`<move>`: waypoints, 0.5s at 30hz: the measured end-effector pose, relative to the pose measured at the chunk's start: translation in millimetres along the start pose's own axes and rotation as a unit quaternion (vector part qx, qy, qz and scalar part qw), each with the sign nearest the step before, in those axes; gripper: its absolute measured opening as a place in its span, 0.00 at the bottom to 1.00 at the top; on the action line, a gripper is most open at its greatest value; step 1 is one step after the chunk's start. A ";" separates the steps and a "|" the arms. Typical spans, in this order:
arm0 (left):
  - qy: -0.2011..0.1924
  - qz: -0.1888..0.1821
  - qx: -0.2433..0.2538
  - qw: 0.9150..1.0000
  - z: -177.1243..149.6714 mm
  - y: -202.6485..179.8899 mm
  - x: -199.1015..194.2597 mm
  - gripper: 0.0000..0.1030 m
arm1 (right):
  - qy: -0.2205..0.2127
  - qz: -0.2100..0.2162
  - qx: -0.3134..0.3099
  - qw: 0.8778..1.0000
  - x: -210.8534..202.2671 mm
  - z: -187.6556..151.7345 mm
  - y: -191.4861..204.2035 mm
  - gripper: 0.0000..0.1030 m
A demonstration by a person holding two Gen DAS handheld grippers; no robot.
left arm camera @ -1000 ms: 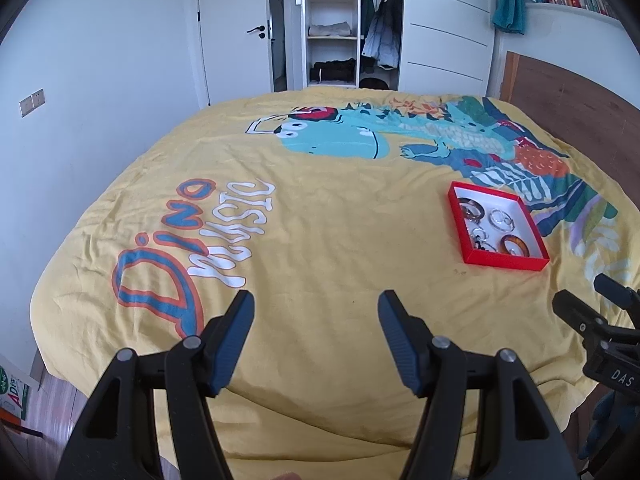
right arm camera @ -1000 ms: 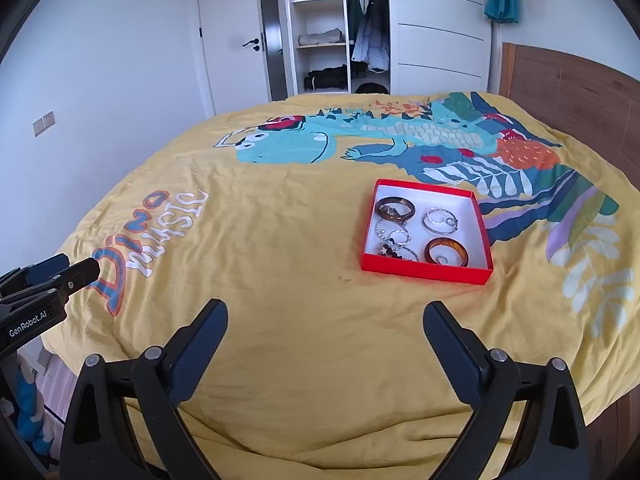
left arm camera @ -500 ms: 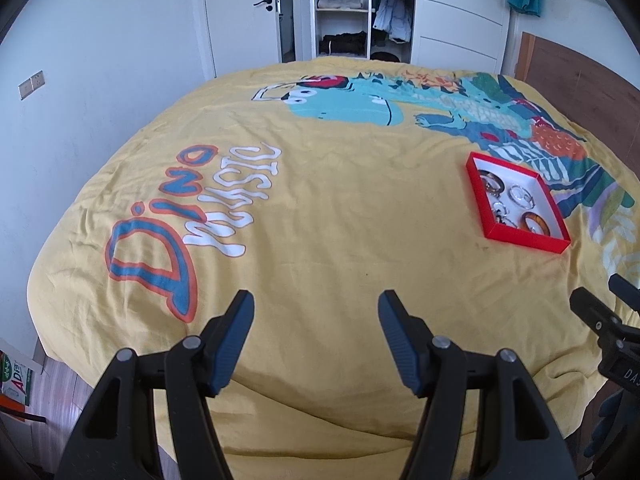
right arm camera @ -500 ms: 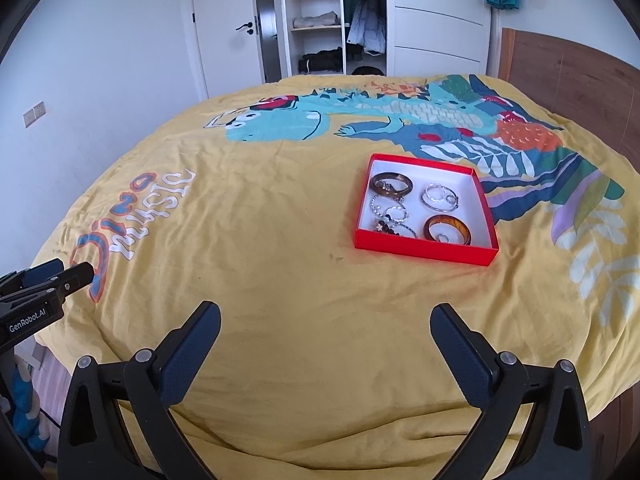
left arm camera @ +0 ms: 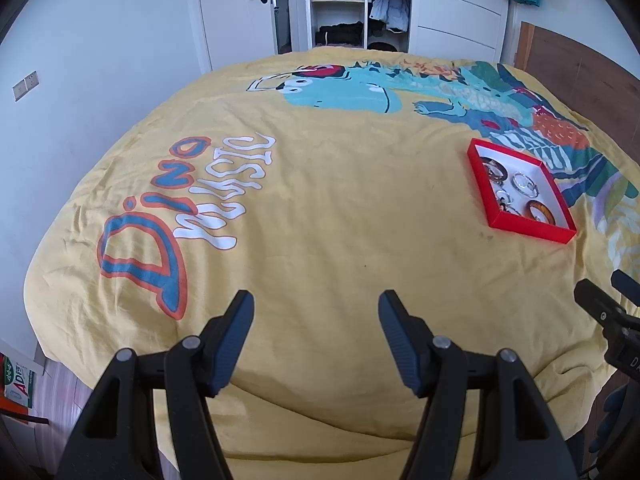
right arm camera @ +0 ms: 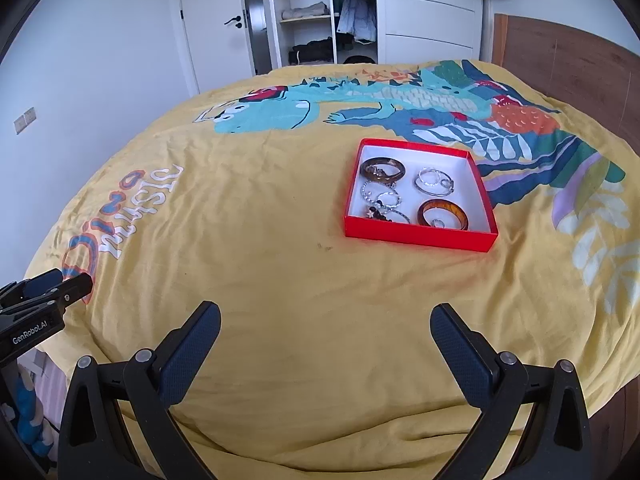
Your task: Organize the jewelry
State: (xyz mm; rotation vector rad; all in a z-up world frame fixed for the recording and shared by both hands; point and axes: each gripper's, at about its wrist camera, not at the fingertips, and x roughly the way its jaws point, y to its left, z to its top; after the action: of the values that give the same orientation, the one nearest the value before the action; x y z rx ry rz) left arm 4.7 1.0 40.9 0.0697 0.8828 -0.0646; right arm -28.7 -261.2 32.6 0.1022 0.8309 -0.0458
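Red box [right arm camera: 420, 236] of bracelets [right arm camera: 442, 213] lies on the yellow bedspread [right arm camera: 280, 264], at twelve o'clock from the right tongs [right arm camera: 325, 326]. From the left tongs [left arm camera: 316, 314] it sits at two o'clock, well apart. Both tongs gape wide, empty.

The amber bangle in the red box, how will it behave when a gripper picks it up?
The amber bangle looks like a rigid, glossy ring, so it probably keeps its shape but may slip between pads. It lies flat in the red box, so rolling seems unlikely.
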 end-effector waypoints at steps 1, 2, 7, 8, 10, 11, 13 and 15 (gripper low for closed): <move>0.000 0.000 0.001 1.000 -0.3 -0.5 0.6 0.61 | 0.001 0.000 0.000 1.000 0.4 0.0 -0.1 1.00; 0.000 0.000 0.001 1.000 -0.4 -0.9 1.0 0.61 | 0.002 0.000 0.000 1.000 1.2 -0.4 -0.2 1.00; 0.001 0.002 0.005 1.000 -2.4 -2.9 3.2 0.61 | 0.005 -0.001 0.000 1.000 3.9 -1.4 0.1 1.00; 0.001 0.001 0.005 1.000 -2.7 -3.0 3.4 0.61 | 0.005 -0.001 0.000 1.000 4.1 -1.4 0.1 1.00; 0.001 0.001 0.005 1.000 -2.8 -3.2 3.7 0.61 | 0.005 -0.001 0.000 1.000 4.2 -1.6 0.5 1.00; 0.001 0.001 0.005 1.000 -2.8 -3.2 3.5 0.61 | 0.005 -0.001 0.000 1.000 4.2 -1.6 0.6 1.00; 0.003 0.000 0.005 1.000 -3.4 -3.9 4.8 0.61 | 0.006 0.000 0.000 1.000 3.9 -2.1 1.0 1.00; 0.005 0.001 0.004 1.000 -3.5 -4.1 5.4 0.61 | 0.007 0.001 0.000 1.000 4.5 -2.7 1.4 1.00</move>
State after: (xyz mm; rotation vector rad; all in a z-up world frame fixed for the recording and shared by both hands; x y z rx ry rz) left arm 5.0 -2.9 34.3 0.0792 0.8917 -0.0666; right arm -27.6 -259.5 27.6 0.1039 0.8445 -0.0437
